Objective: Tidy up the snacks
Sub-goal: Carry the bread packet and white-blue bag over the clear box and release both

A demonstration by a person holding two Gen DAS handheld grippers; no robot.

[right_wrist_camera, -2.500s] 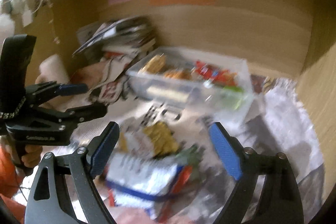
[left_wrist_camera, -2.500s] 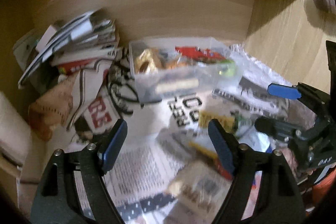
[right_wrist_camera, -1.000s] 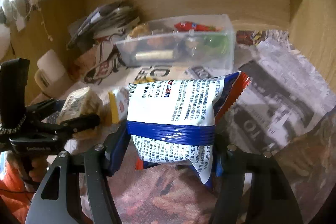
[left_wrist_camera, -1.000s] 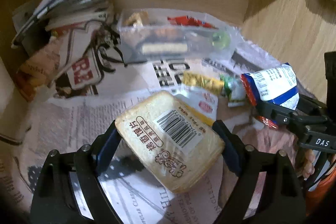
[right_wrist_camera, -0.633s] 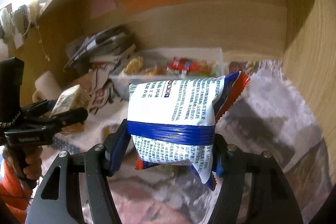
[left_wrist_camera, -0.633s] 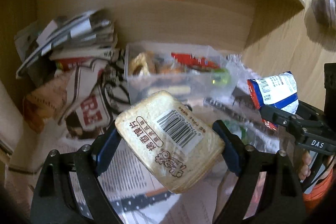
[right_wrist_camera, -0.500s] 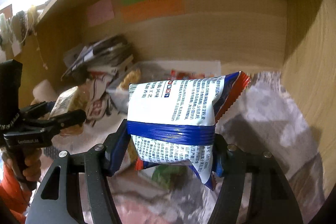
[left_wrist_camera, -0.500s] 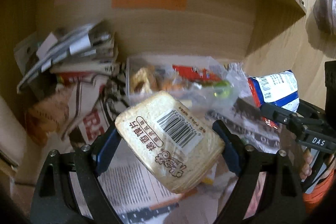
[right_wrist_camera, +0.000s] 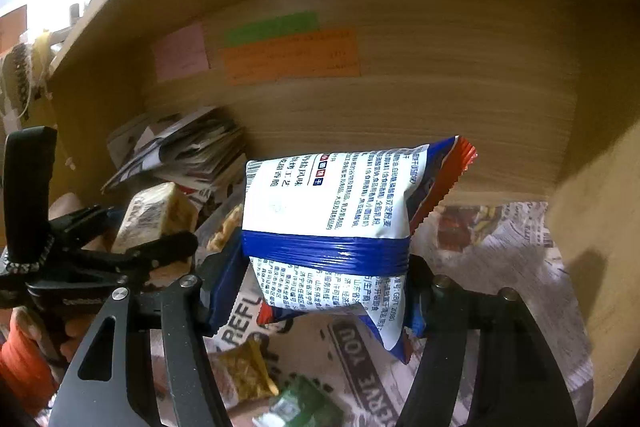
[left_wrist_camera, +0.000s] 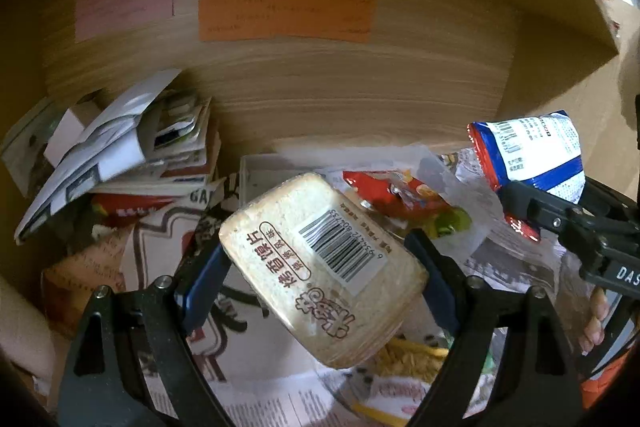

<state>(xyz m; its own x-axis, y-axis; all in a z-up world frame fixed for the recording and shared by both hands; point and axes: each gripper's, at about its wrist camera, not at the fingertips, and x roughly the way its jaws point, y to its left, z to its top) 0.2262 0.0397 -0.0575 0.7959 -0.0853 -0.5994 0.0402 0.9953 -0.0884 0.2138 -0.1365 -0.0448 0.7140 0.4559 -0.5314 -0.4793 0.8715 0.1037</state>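
Note:
My left gripper (left_wrist_camera: 320, 275) is shut on a beige toast-slice snack pack (left_wrist_camera: 320, 267) with a barcode, held in the air just in front of the clear plastic snack bin (left_wrist_camera: 256, 167). My right gripper (right_wrist_camera: 324, 287) is shut on a white, blue and red snack bag (right_wrist_camera: 328, 211), also lifted. The bag shows in the left wrist view (left_wrist_camera: 532, 155) to the right of the bin. The toast pack shows in the right wrist view (right_wrist_camera: 156, 215) at the left. The bin holds a red packet (left_wrist_camera: 396, 195) and a green one (left_wrist_camera: 448, 223); most of it is hidden behind the held snacks.
Loose snacks lie on newspaper below: a yellow pack (right_wrist_camera: 248, 371) and a green one (right_wrist_camera: 304, 407). A pile of magazines (left_wrist_camera: 132, 143) sits left of the bin. The wooden back wall carries pink (left_wrist_camera: 124, 3), green and orange (left_wrist_camera: 284, 15) notes. A wooden side wall (right_wrist_camera: 600, 227) stands at the right.
Both grippers closed on snacks from the newspaper, lifted them and moved forward toward the bin. The bin now sits closer and lower behind the held packs.

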